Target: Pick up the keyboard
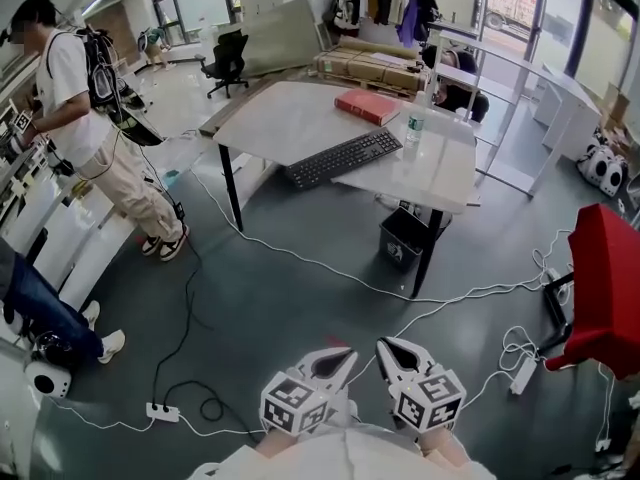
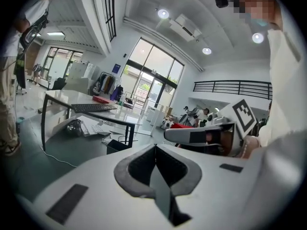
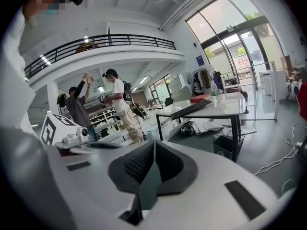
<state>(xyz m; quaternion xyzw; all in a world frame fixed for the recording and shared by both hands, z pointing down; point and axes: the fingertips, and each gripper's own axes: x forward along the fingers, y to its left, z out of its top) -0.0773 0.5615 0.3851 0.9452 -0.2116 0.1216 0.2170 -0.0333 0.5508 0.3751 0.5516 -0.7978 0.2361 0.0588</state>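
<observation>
While the keyboard [image 1: 343, 158] lies on the table [image 1: 290, 118], the left gripper [image 1: 343, 356] and right gripper [image 1: 388, 349] have jaws closed, empty.

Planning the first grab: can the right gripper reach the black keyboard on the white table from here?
Probably not yet. The shut right gripper sits by the person's body, and the black keyboard lies on the white table across grey floor. Only loose white cables cross the way; stepping closer looks needed.

White table [image 1: 290, 118] bears red book [image 1: 367, 106] and bottle [image 1: 416, 131]; black bin [image 1: 403, 240] beneath; person [image 1: 85, 118] stands left; power strip [image 1: 162, 411] on floor.
</observation>
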